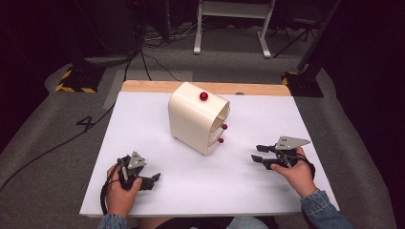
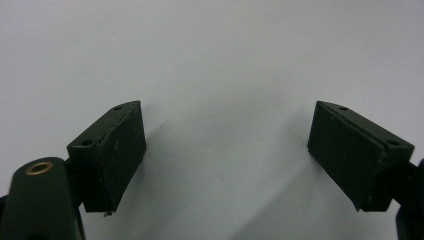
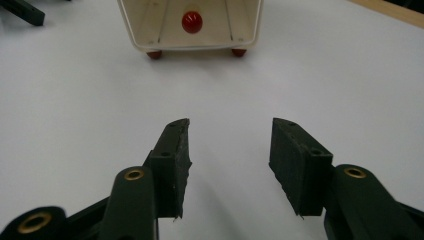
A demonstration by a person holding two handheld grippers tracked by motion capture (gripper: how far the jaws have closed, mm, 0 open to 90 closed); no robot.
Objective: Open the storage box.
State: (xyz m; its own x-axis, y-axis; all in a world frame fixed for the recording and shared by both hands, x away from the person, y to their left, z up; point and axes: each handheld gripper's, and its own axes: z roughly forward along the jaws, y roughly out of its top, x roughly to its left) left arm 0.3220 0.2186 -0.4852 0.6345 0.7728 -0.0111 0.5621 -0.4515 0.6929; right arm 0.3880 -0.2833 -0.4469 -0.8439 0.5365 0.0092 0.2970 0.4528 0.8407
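cream cabinet (image 1: pixel 198 117) stands between left gripper (image 1: pixel 154 179) and right gripper (image 1: pixel 258 153), both spread.

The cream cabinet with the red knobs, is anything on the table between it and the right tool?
Nothing visible: bare white table runs from the open right tool to the cream cabinet.

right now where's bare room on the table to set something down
Bare white top lies between the left tongs and right tongs, and along the table left of the cream cabinet. The centre back, around the cabinet, is taken.
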